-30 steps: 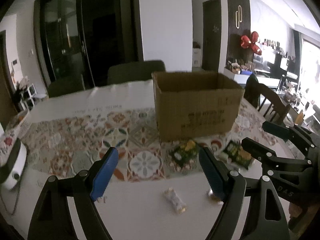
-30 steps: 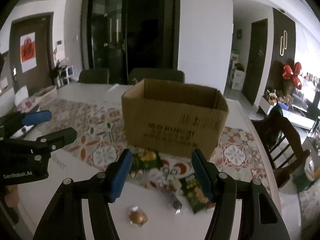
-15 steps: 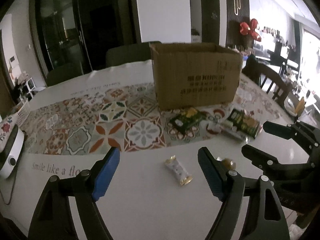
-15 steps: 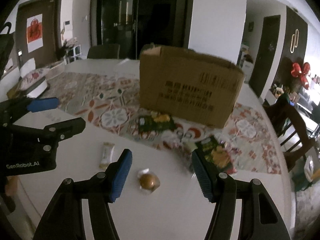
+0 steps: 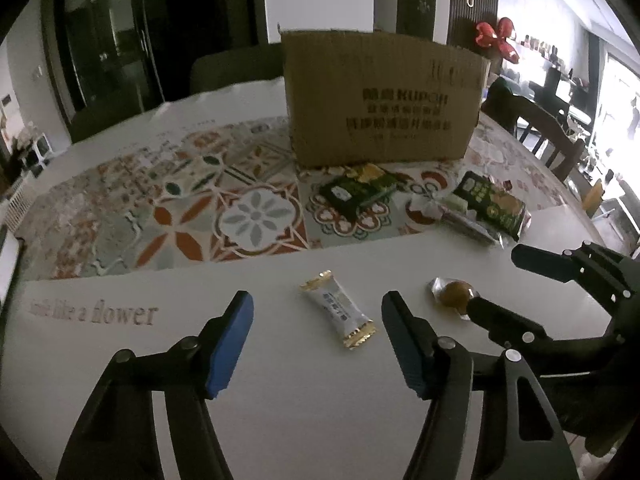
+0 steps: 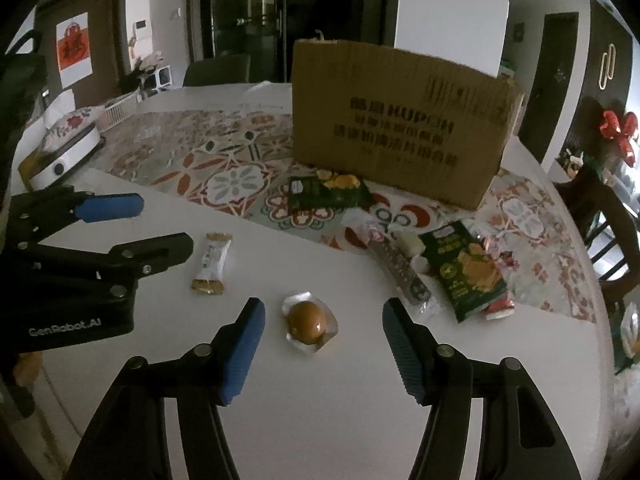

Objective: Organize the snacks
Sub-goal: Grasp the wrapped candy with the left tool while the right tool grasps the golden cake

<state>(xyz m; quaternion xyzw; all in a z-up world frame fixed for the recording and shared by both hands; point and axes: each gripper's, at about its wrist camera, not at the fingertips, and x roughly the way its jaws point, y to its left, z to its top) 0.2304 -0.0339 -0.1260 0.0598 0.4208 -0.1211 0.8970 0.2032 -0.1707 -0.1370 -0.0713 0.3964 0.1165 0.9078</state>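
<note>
The left hand-held gripper point(image 5: 316, 334) hangs over the white part of the counter point(image 5: 280, 400), its black arms ending in flat blue ribbed pads. Its jaws have just been closing, yet they stand apart and touch nothing. Between and just ahead of them lies a small pillow-shaped white candy wrapper point(image 5: 338, 309) with crimped gold ends, flat on the counter and turned at a slant.

The right hand-held gripper point(image 6: 323, 342) is of the same build, and its jaws gape too, with nothing pressed between the pads. Ahead of the gap sits a braised egg point(image 6: 308, 323), a smooth glossy brown oval sealed in crinkled clear plastic. In the left view the egg lies just beside the tip of the right gripper's near finger; whether they touch I cannot tell.

Further back, a patterned cloth point(image 5: 180, 208) with printed tile motifs in orange, grey and green covers the middle of the counter. On it stands a corrugated cardboard box point(image 6: 400, 120), rectangular, with dark print on its front wall. Just in front of the box lies a dark green snack packet point(image 6: 326, 194) with yellow print. To the right lies a second green packet point(image 6: 468, 272), partly on the cloth and partly on the white surface, and beside it a long narrow clear-wrapped bar point(image 6: 404, 276) and some small white pieces too blurred to name.
</note>
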